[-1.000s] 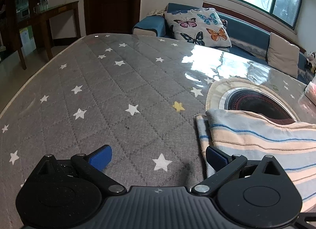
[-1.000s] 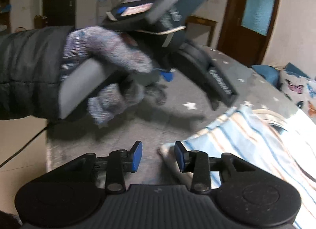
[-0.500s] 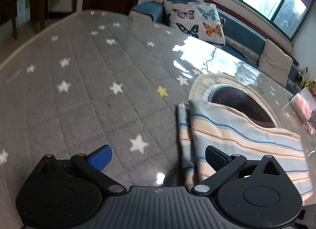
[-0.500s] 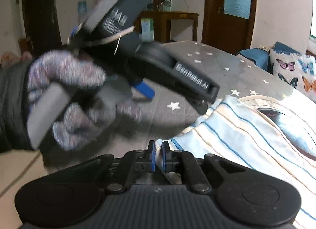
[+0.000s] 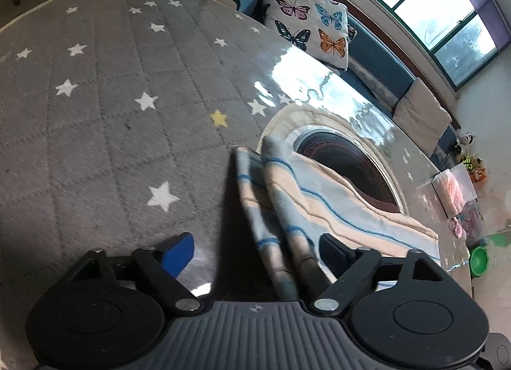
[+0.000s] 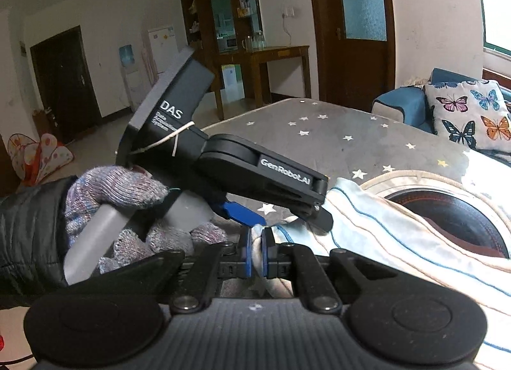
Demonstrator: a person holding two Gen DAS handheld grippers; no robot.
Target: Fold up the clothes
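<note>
Item: striped garment (image 5: 322,197), on the star-print table (image 5: 95,114). My right gripper (image 6: 256,253) pinches its near corner. My left gripper (image 5: 255,248), just closing, straddles the neighbouring folded edge, pads not yet pressing; cloth runs away rightward.

The striped cloth (image 5: 322,197) runs blurred under the left gripper (image 5: 255,251) – whether the pads press it cannot be told. The cloth covers the near part of a dark round mat (image 5: 348,159). In the right wrist view the frame's right edge cuts off the butterfly cushion (image 6: 469,114) – a gloved hand (image 6: 127,210) hides the grey handle's middle.
</note>
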